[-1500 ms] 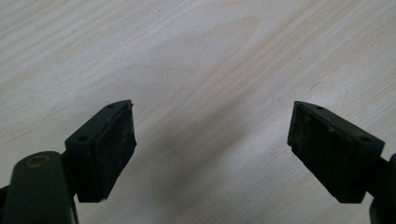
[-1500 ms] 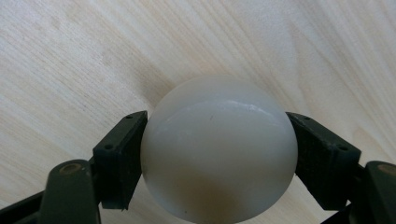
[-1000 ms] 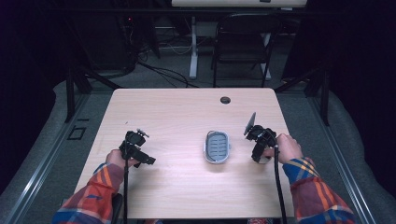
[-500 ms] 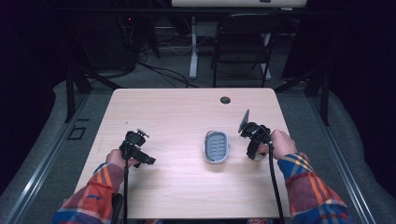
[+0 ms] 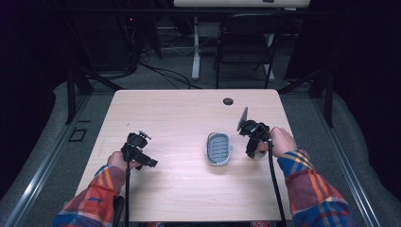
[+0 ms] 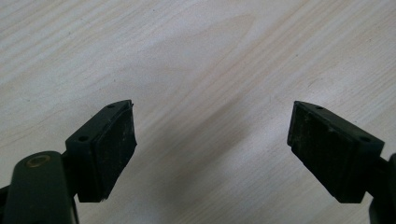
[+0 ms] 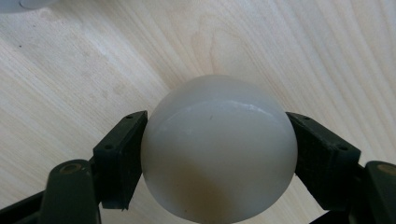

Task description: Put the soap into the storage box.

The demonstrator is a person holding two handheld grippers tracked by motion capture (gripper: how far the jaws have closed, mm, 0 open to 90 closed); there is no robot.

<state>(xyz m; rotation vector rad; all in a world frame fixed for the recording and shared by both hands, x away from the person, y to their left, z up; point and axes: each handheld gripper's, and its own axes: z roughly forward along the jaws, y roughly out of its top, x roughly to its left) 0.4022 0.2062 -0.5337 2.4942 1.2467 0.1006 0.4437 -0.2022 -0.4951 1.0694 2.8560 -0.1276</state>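
A grey oval dish (image 5: pixel 208 150) with a ridged bottom lies at the middle of the wooden table (image 5: pixel 179 118). Just right of it my right gripper (image 5: pixel 252 150) points down at the table, shut on a smooth white rounded object (image 5: pixel 259 155). In the right gripper view the white object (image 7: pixel 219 140) sits squeezed between both pads of the right gripper (image 7: pixel 218 156), close over the wood. My left gripper (image 5: pixel 144 161) rests at the table's left front. In the left gripper view it (image 6: pixel 212 140) is open, with bare wood between its jaws.
A round cable hole (image 5: pixel 228 101) sits near the table's far edge. A black chair (image 5: pixel 246 42) and desk legs stand beyond the table. A cable (image 5: pixel 274 189) trails from the right gripper along the forearm to the front edge.
My right gripper has shifted a little to the left, closer to the grey dish, with the white object in it. The left gripper has not moved.
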